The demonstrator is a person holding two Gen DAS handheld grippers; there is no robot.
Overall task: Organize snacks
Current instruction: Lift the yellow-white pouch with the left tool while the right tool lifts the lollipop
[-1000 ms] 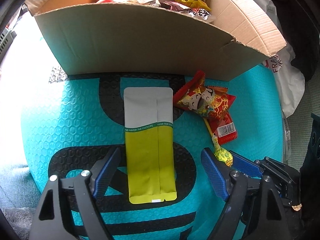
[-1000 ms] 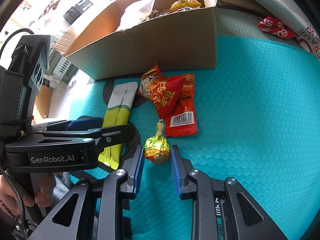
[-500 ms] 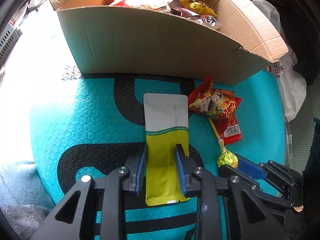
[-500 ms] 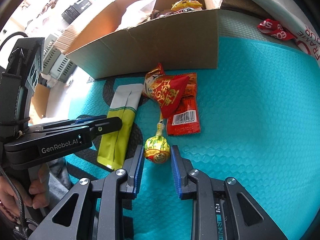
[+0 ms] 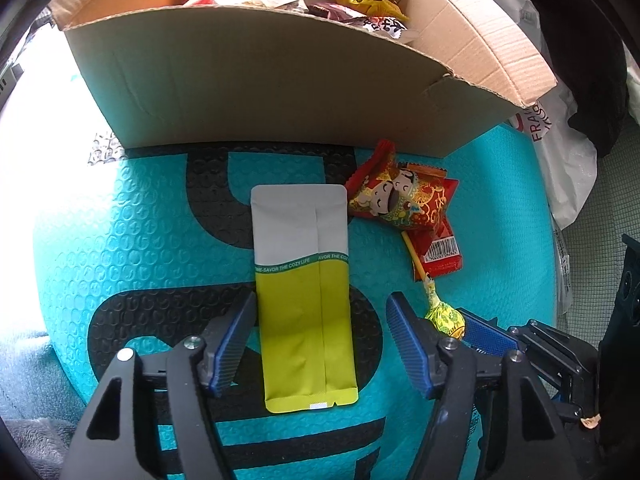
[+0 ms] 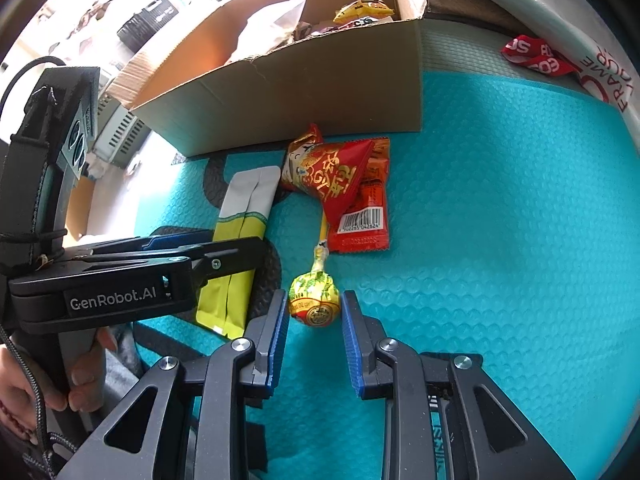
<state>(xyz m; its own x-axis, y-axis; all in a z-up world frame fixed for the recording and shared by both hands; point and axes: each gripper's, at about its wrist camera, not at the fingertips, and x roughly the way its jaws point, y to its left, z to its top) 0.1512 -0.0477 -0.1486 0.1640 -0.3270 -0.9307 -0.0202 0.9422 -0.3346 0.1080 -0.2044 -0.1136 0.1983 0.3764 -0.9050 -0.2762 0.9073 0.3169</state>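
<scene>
Left hand-held gripper (image 5: 320, 344), jaws just reopened, is released astride sachet (image 5: 304, 296); re-centering is advised. Right hand-held gripper (image 6: 314, 340) is clenched around lollipop (image 6: 315, 299).

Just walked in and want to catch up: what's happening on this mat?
A person is sorting snacks beside a cardboard box. The left gripper has just been opening; its fingers straddle a yellow-and-white sachet lying flat. The right gripper is shut on a lollipop, which rests on the teal mat.
</scene>
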